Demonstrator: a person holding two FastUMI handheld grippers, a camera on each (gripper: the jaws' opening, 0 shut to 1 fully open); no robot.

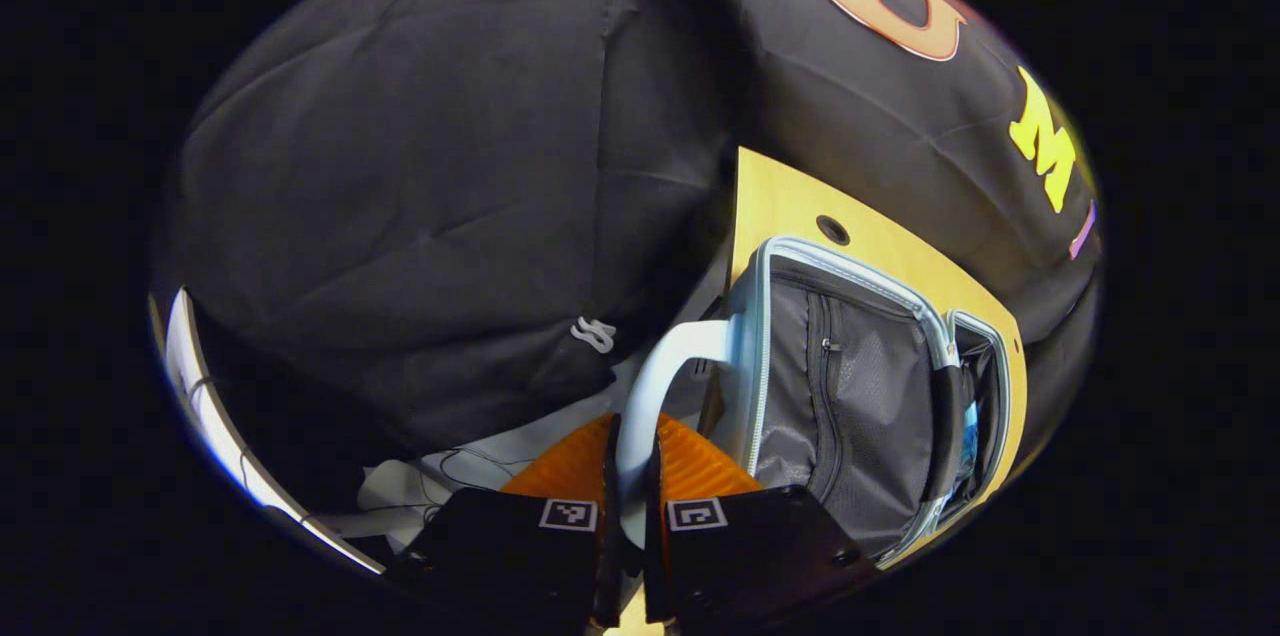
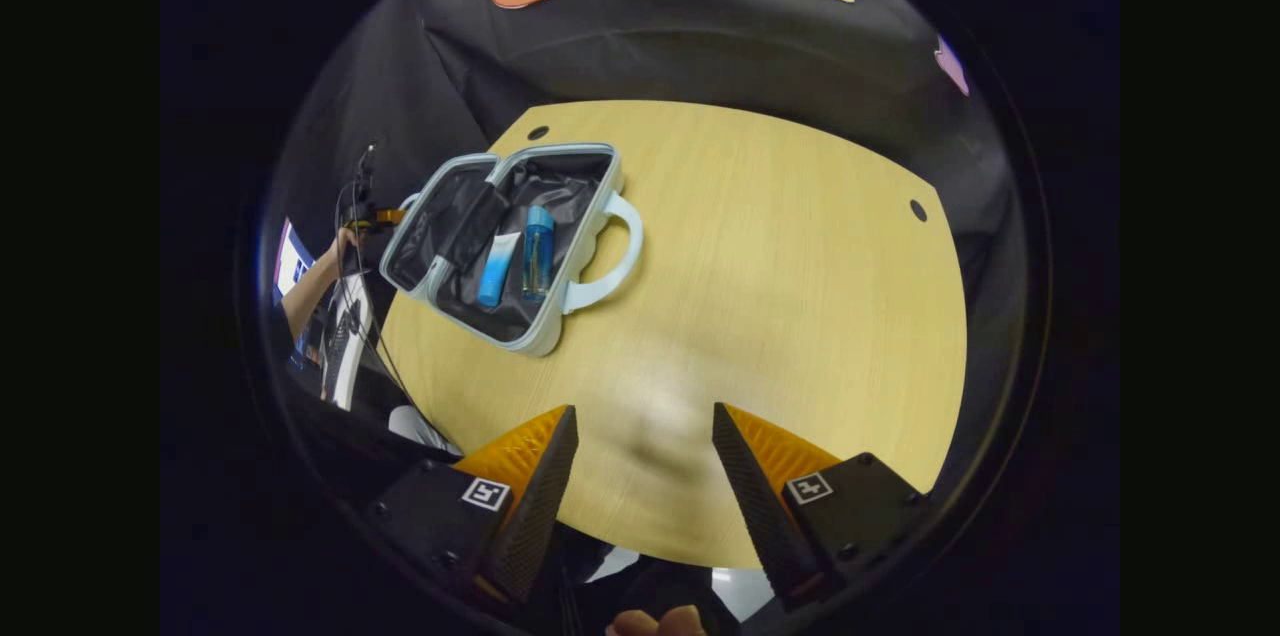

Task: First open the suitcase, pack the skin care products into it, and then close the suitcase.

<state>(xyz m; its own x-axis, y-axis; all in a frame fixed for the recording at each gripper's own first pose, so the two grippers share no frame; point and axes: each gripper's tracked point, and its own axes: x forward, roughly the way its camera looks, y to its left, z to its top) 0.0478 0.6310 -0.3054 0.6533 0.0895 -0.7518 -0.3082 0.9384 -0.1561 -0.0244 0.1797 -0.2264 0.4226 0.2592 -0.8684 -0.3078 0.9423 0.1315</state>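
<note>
Left claw (image 1: pixel 630 476) clamped on white curved handle (image 1: pixel 660 386) of suitcase (image 1: pixel 850 386). Right claw (image 2: pixel 640 476) spread apart, ribbed fingers (image 2: pixel 535 476) above pale wood-grain bench (image 2: pixel 780 296). Farther off, suitcase open flat near bench's far-left edge, grey fabric lining; blue tube (image 2: pixel 497 269) and blue bottle (image 2: pixel 537 251) lie side by side inside.

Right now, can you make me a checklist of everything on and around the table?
Surface: round light wooden table, mostly bare.
Job's things: pale blue suitcase lying open; blue-and-white tube and clear blue bottle inside.
Clutter: nothing seen.
Grippers: left gripper shut on the suitcase's white handle; right gripper open above the table.
Cables: thin black cables off the table's left edge.
Surroundings: black cloth wall; a person's arm.
</note>
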